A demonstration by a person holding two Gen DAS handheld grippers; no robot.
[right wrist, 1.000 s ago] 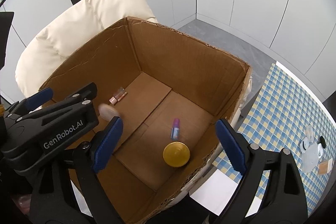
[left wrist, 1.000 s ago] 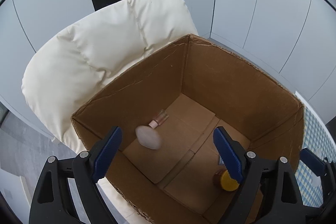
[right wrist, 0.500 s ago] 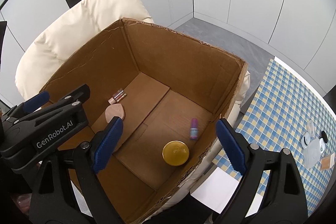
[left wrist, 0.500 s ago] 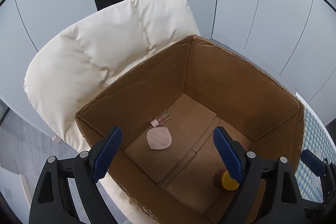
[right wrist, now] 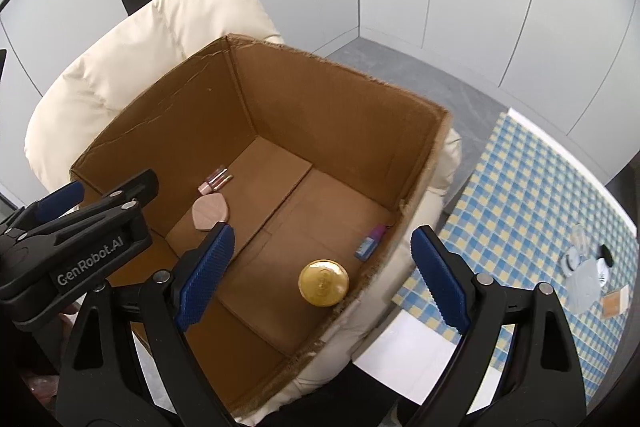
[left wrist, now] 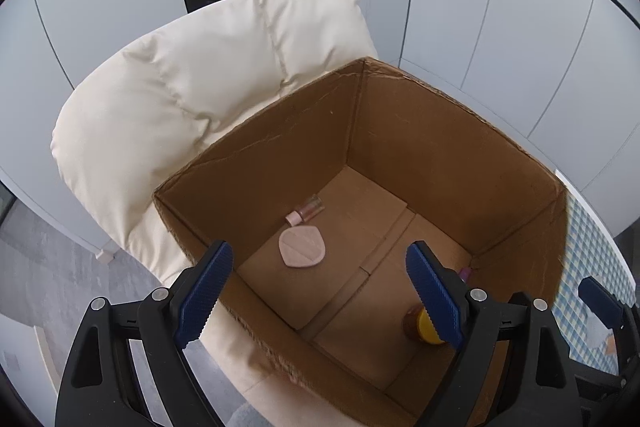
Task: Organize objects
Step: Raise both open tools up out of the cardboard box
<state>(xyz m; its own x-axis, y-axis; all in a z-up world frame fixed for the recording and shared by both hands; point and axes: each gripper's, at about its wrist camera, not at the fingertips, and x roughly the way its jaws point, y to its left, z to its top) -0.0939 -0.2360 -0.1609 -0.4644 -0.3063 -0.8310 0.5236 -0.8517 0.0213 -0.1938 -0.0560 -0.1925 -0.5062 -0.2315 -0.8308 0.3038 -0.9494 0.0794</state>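
Note:
An open cardboard box (left wrist: 420, 131) (right wrist: 332, 99) stands on a cream armchair. On its floor lie a pink powder puff (left wrist: 302, 247) (right wrist: 210, 213), a small pink-capped bottle (left wrist: 306, 211) (right wrist: 216, 182), a gold-lidded jar (right wrist: 323, 282) (left wrist: 422, 325) and a small purple and blue tube (right wrist: 370, 241) against the right wall. My left gripper (left wrist: 320, 291) hangs open above the box's near rim with nothing between its blue pads. My right gripper (right wrist: 324, 275) is open too, empty, above the jar. The left gripper's body (right wrist: 80, 227) shows at the left of the right wrist view.
The cream armchair (left wrist: 192, 83) (right wrist: 132, 43) rises behind and left of the box. A blue and yellow checked cloth (right wrist: 532, 195) covers a surface to the right, with small white items (right wrist: 584, 267) on it. Grey floor and white wall panels lie beyond.
The powder puff, in the air a second ago, has dropped and settled on the box floor. The purple tube has slid to the right wall. Both grippers have stayed in place.

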